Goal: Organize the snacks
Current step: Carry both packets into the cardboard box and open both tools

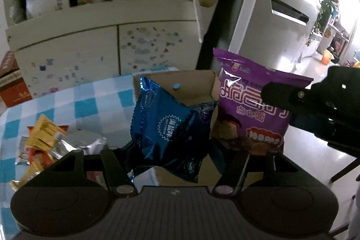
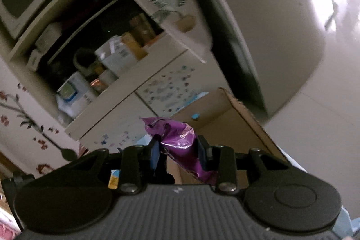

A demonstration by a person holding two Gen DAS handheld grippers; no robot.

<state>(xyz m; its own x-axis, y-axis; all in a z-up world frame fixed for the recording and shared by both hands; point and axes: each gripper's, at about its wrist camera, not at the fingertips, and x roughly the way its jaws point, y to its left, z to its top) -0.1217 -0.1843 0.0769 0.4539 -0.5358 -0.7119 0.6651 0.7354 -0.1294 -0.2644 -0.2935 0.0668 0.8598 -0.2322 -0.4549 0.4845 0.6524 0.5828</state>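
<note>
The left gripper (image 1: 173,145) has its jaws parted about halfway and clamped on a blue snack packet (image 1: 165,125), which fills the gap between them and stands up ahead of the jaws, crumpled at its lower edge. The right gripper (image 2: 178,154) has its jaws drawn close and pinched on a purple snack packet (image 2: 177,138); the packet's sealed top edge sticks out beyond the jaws, and its lower end hangs back under them. In the left wrist view that purple packet (image 1: 249,105) stands just right of the left jaws, beside the blue one, with the right gripper (image 1: 281,96) gripping its right edge.

Just beyond both pairs of jaws is an open cardboard box (image 1: 193,84), brown inside, with a small blue dot on its far wall. It sits on a bench covered with a blue-and-white checked cloth (image 1: 90,100). Left of the left jaws lies a heap of loose snack packets (image 1: 47,143), yellow, orange and silver. Farther off stand a cream cupboard (image 1: 96,46) with sticker-covered doors and cluttered shelves, and a pale refrigerator (image 1: 281,3) to its right.
</note>
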